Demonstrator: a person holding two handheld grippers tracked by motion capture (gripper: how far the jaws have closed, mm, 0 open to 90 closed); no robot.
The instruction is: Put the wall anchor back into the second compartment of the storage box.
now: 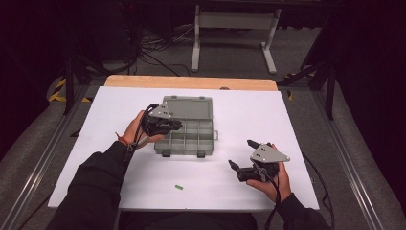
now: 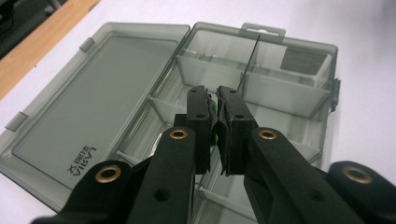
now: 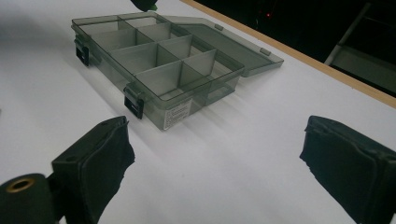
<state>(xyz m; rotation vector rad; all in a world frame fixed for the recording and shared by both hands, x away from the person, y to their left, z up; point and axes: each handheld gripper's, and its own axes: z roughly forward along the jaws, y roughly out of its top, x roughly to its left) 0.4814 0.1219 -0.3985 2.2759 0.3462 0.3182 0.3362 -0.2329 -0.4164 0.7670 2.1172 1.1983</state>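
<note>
Left gripper over open compartment box, jaws pinched narrow on small green piece, above box's divided cells. Right gripper held near worktop right of box, jaws wide, holding nothing. Second green piece lies on worktop, near front edge.

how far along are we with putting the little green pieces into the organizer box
Done: the organizer box lies open on the table, lid flat back. In hand: the left claw is shut on a small green piece and hangs over the compartments, not yet released. Left: one more green piece lies on the white table near the front edge. The right claw, open and holding nothing, rests nearby. The compartments I can see look empty.
</note>
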